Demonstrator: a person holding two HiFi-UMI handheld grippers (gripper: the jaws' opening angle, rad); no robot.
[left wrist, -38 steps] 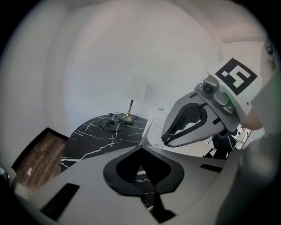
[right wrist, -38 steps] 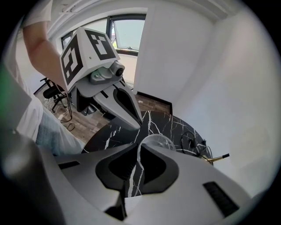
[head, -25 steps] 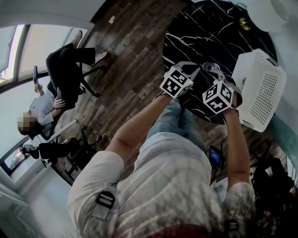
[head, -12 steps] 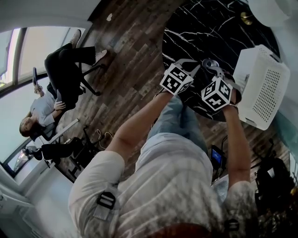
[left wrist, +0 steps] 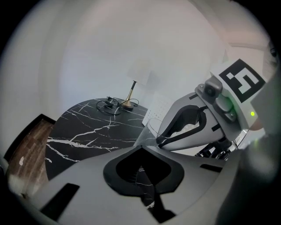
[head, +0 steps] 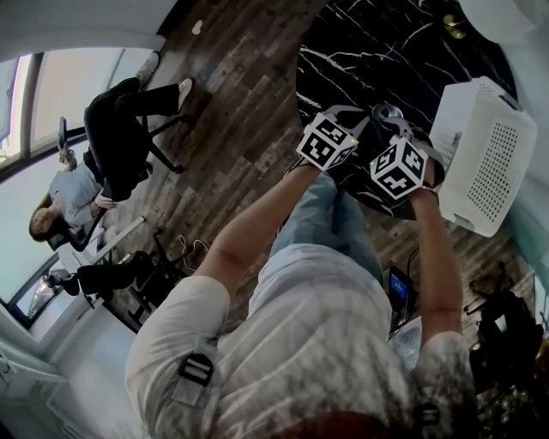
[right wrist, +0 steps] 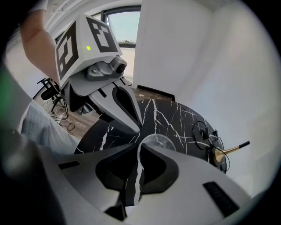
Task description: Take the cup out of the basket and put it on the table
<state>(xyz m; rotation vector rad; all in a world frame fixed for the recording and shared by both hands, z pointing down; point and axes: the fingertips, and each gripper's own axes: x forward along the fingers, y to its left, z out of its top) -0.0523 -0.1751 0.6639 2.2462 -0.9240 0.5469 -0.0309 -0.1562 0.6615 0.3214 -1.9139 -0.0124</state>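
Observation:
A clear cup is over the near edge of the black marble table, left of the white basket. My right gripper is shut on the cup's rim. In the right gripper view the cup shows round just past the right gripper. I cannot tell whether its bottom touches the table. My left gripper hangs close beside it to the left, shut and holding nothing. The left gripper view shows the cup in front of the basket.
A brass lamp base with a coiled black cable stands at the table's far side. A person sits in a chair on the wooden floor at the left. The basket overhangs the table's right edge.
Both grippers and the cup keep their place relative to the table and basket. Only the head view has shifted slightly.

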